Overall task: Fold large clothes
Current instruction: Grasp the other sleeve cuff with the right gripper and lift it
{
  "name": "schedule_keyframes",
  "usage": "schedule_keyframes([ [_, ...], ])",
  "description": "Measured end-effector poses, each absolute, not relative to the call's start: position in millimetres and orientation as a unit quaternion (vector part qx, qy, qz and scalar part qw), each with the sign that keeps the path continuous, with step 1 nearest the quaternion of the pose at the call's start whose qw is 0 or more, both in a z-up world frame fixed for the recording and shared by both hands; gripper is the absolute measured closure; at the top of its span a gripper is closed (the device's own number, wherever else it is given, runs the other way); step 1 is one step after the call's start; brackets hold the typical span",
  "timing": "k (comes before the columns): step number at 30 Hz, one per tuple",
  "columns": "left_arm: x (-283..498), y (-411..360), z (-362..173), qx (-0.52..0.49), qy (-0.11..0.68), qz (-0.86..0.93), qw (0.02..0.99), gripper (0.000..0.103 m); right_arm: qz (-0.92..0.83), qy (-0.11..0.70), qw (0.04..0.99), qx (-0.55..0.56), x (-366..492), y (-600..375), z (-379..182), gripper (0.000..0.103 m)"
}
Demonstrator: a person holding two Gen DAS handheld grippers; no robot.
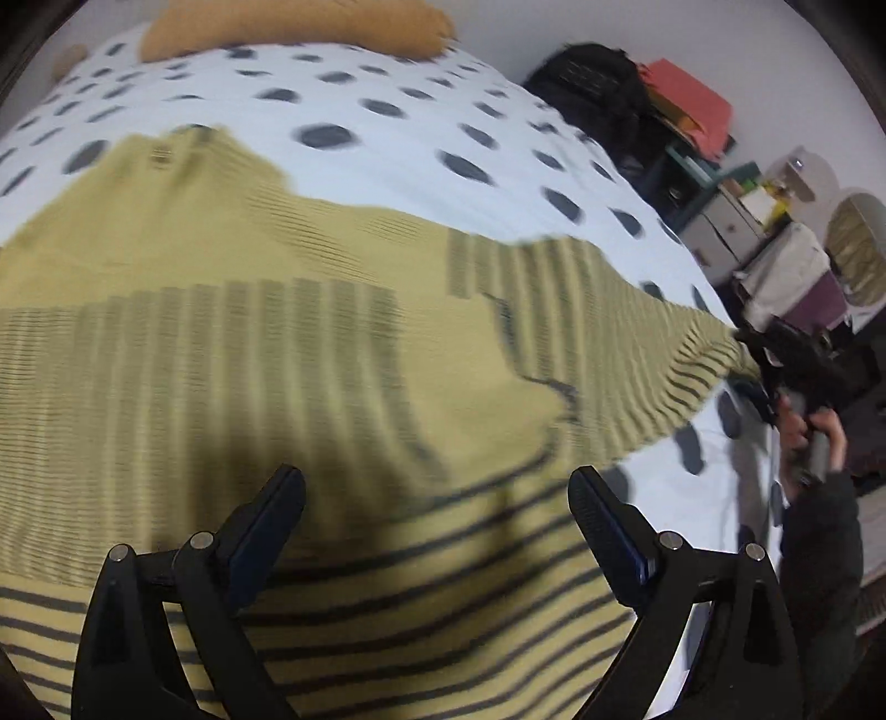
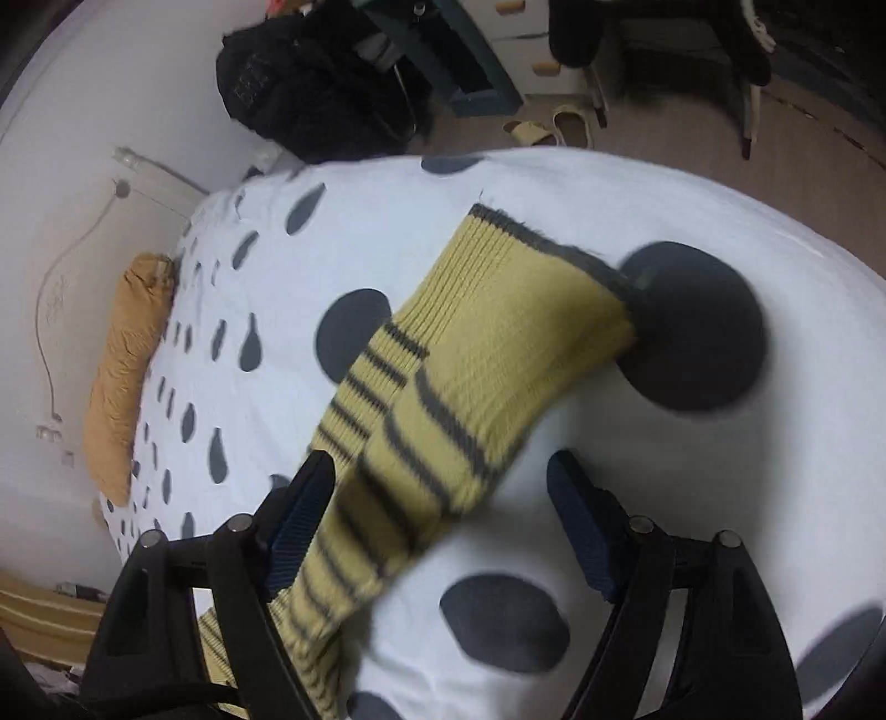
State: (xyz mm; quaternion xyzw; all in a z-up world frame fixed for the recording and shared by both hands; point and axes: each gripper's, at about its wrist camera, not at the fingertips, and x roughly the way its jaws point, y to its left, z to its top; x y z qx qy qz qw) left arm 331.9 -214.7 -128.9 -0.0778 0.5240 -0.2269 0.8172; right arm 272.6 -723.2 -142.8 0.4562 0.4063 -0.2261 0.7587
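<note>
A yellow sweater with dark stripes [image 1: 288, 354] lies spread on the white dotted bedsheet [image 1: 421, 122]. My left gripper [image 1: 437, 479] hovers over its striped body, jaws wide apart with nothing between the pads. One sleeve [image 1: 637, 343] stretches right toward my right gripper [image 1: 797, 354], held by a hand [image 1: 814, 437]. In the right wrist view that sleeve [image 2: 470, 376] runs up between the fingers of my right gripper [image 2: 440, 462], close against the left finger [image 2: 304, 498] and well clear of the right one. Its ribbed cuff [image 2: 554, 243] rests on the sheet [image 2: 664, 498].
An orange pillow [image 1: 293, 27] [image 2: 127, 365] lies at the head of the bed by the wall. A black bag [image 2: 310, 83], shelving [image 1: 720, 188], slippers [image 2: 554, 124] and a chair stand on the floor past the bed's edge.
</note>
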Motion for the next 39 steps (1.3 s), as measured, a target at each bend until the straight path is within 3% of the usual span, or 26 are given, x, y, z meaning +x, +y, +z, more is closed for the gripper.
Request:
schedule_keyframes([
  [1, 327, -231, -130, -0.077, 0.525, -0.236, 0.814, 0.007, -0.217, 0.412, 0.76, 0.454, 278, -726, -147, 0.067],
  [3, 319, -263, -128, -0.084, 0.523, -0.265, 0.806, 0.007, -0.211, 0.413, 0.761, 0.453, 281, -728, -152, 0.088],
  [11, 320, -336, -137, -0.178, 0.557, -0.309, 0.75, 0.007, -0.118, 0.336, 0.825, 0.438, 246, -708, -100, 0.089],
  [15, 319, -344, -145, -0.127, 0.555, -0.268, 0.778, 0.019, -0.049, 0.314, 0.854, 0.413, 228, -671, -46, 0.09],
  [22, 277, -325, -95, 0.033, 0.431, -0.239, 0.869, 0.015, 0.063, 0.31, 0.868, 0.383, 221, -564, 28, 0.09],
  [25, 276, -281, -80, 0.025, 0.429, -0.215, 0.877, 0.015, 0.107, 0.324, 0.865, 0.367, 226, -506, 43, 0.09],
  [31, 291, -110, -78, -0.068, 0.443, -0.111, 0.887, 0.015, 0.207, 0.369, 0.838, 0.346, 275, -363, 45, 0.09],
  [39, 280, 125, -101, -0.164, 0.453, 0.06, 0.874, 0.015, 0.31, 0.479, 0.768, 0.292, 335, -143, -26, 0.09],
])
